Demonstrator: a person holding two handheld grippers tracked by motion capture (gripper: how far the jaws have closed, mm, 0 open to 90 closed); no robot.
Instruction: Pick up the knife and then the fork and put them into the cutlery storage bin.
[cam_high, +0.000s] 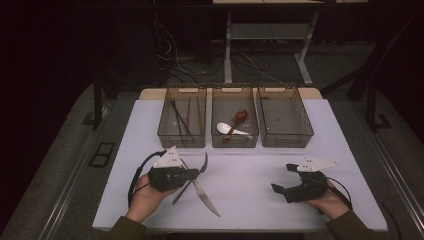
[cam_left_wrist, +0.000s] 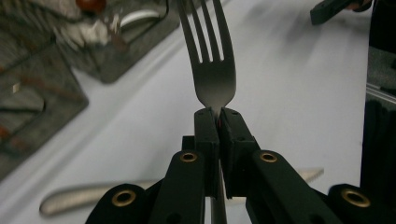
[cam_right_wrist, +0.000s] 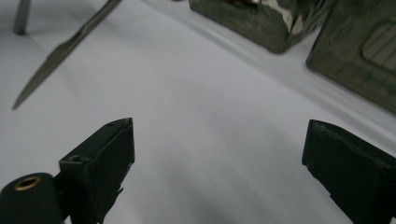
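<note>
I have the left gripper (cam_high: 192, 176) at about 7 o'clock on the white table (cam_high: 250, 180), its fingers (cam_left_wrist: 207, 128) clamped on the neck of a metal fork (cam_left_wrist: 210, 60), tines pointing away from me and clear of the surface. The right gripper (cam_high: 285, 180) hovers at 5 o'clock, fingers (cam_right_wrist: 100, 149) spread wide, nothing between them.

Risks, as I judge them:
- The hold is thin, on the narrow neck alone; the fork could pivot or slip out if I swing it quickly toward the bins.
- The knife (cam_high: 205, 196) lies just beneath the held fork; a low pass could drag or flick it.
- Tines could catch a bin wall on the way in.

Count:
- Forks: one, held.
- Knives: one, on the table.
- Bins at 12 o'clock: three — left bin (cam_high: 170, 132) with chopsticks (cam_high: 182, 117) (number unclear), middle bin (cam_high: 216, 135) with two spoons, a white one (cam_high: 231, 130) and a dark reddish one (cam_high: 239, 117), right bin (cam_high: 300, 135) apparently empty.
</note>
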